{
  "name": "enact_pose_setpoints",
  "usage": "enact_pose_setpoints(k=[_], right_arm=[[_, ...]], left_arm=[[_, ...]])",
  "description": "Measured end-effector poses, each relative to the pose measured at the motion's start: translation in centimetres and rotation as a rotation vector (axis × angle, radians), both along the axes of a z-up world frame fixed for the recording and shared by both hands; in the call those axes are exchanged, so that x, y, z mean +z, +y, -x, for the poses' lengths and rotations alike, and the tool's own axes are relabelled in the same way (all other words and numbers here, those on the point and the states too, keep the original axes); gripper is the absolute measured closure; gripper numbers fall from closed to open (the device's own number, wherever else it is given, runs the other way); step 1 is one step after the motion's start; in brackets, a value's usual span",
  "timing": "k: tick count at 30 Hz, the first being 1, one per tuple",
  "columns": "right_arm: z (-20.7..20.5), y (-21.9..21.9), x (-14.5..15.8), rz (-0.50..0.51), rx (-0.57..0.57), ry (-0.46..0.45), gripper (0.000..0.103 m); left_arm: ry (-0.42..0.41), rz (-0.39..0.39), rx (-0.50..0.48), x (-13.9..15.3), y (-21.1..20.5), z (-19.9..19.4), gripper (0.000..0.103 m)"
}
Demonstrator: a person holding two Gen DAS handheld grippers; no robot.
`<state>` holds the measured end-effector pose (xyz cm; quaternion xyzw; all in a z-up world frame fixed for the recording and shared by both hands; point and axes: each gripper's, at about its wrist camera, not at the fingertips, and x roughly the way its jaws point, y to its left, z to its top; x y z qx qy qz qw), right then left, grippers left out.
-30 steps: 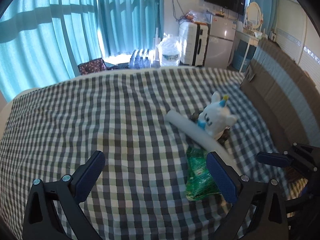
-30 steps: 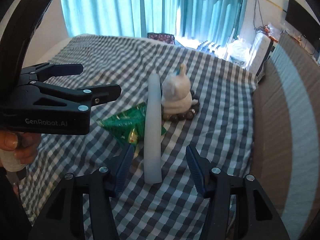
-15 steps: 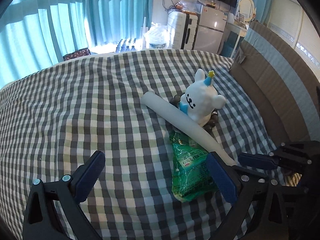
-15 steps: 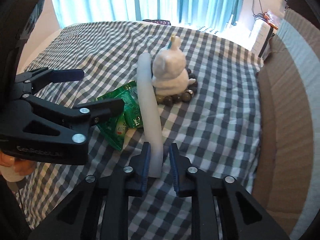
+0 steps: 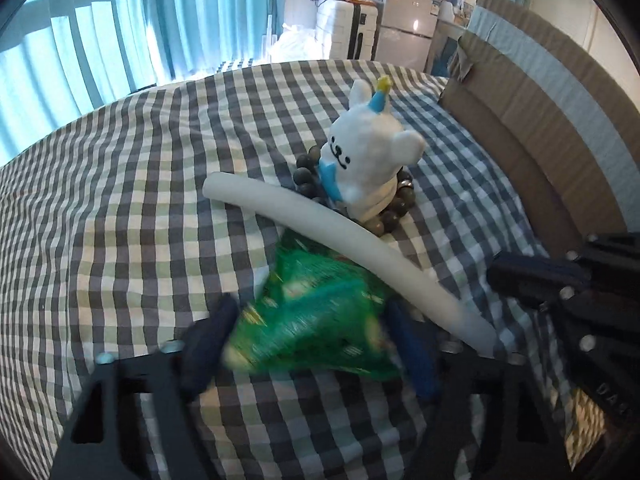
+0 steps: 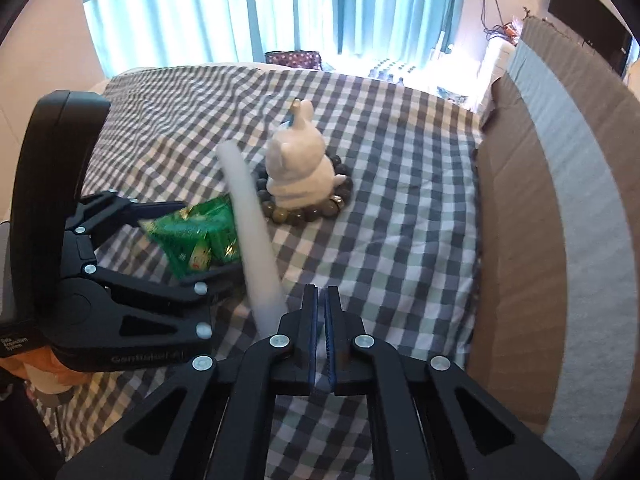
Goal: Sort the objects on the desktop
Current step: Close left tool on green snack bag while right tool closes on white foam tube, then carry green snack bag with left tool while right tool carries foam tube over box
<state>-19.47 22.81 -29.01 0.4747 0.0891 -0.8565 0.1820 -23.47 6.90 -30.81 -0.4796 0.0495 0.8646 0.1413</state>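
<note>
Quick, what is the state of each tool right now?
Left tool: closed on the green snack packet, which looks lifted.
Right tool: closed on the near end of the white foam tube.

Tube (image 5: 344, 252) between packet (image 5: 316, 316) and toy (image 5: 368, 168), overlapping the packet

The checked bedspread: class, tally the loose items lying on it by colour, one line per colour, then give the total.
White: 2, the plush toy and the foam tube
Green: 1, the snack packet
Dark grey-brown: 1, the bead bracelet around the plush toy
Total: 4
</note>
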Motion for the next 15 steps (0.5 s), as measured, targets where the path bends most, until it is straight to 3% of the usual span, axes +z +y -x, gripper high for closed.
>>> enact_pose_setpoints(k=[3, 7, 11, 15], right_arm=[[-0.1, 0.0, -0.2, 0.027, 0.011, -0.003, 0.099], [-0.3, -0.7, 0.0, 0.035, 0.049, 0.011, 0.089], [-0.1, -1.6, -0.7, 0.046, 0.081, 0.007, 0.06], [0.4, -2.3, -1.9, 0.021, 0.094, -0.022, 0.059]], left_arm=[[-0.002, -0.004, 0.022, 0.4, -0.6, 0.3, 0.063], [0.012, -0.016, 0.101, 0.9, -2.7, 0.8, 0.066], [0.045, -0.037, 0.154, 2.3, -4.1, 1.2, 0.067], [0.073, -0.045, 0.174, 3.3, -4.7, 1.6, 0.067]])
